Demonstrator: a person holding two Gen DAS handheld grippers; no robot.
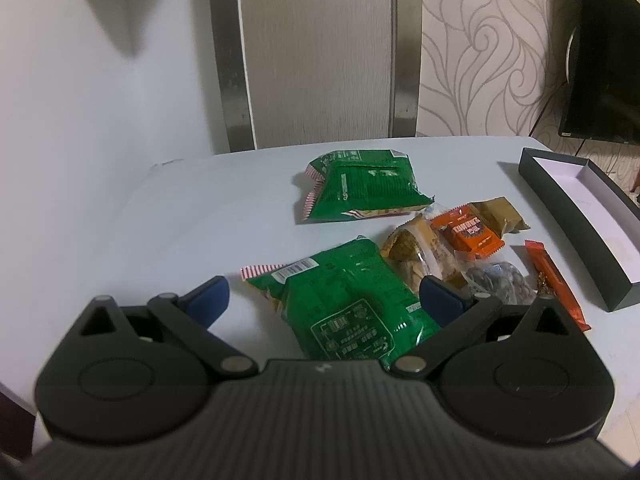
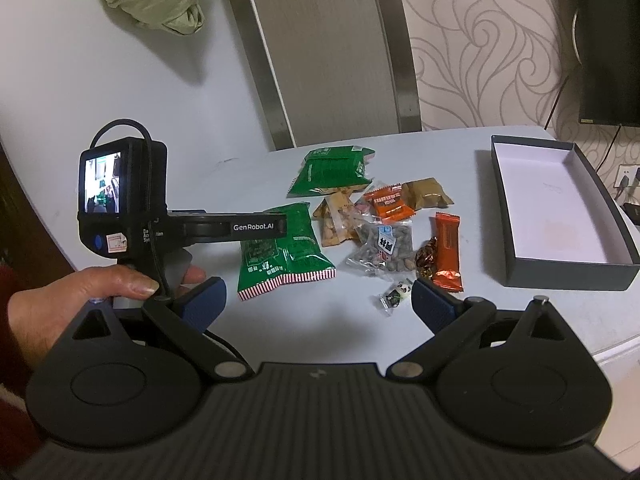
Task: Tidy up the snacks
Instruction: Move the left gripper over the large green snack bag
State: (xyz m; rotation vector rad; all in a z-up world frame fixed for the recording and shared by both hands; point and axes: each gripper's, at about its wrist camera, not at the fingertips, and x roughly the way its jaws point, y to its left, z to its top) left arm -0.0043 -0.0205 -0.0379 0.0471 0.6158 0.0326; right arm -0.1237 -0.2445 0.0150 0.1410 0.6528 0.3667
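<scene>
I see the white table point(image 2: 160, 184) with everything on it, a chair back point(image 2: 332, 52) behind its far edge and patterned wallpaper point(image 2: 488, 40) to the right.

Dark open box point(image 2: 560, 268) sits on the right side of the table, white inside, nothing in it that I can make out.

My left gripper point(image 1: 326, 300) has its jaws spread wide, holding nothing. It hangs over the near green bag point(image 1: 344, 312), one blue pad on each side; I can't tell if the pads touch the bag. In the right wrist view a hand point(image 2: 80, 300) grips its handle and its rear screen is lit.

My right gripper point(image 2: 316, 304) also has its jaws wide apart, nothing between them, low over bare table in front of the pile.

Snacks lie bunched at table centre, left of the box:
- far green bag point(image 2: 334, 176), behind the near one, apart from it
- clear pack of pale crackers point(image 2: 336, 220), just right of the near green bag
- clear pack of dark nuts point(image 2: 384, 248), with a white label
- orange square pack point(image 2: 390, 204), partly over a tan pack point(image 2: 426, 194)
- orange bar point(image 2: 448, 252), nearest the box
- brown foil candy point(image 2: 426, 260), touching the bar's left edge
- small panda-print candy point(image 2: 396, 298), nearest my right gripper, just off its right pad
</scene>
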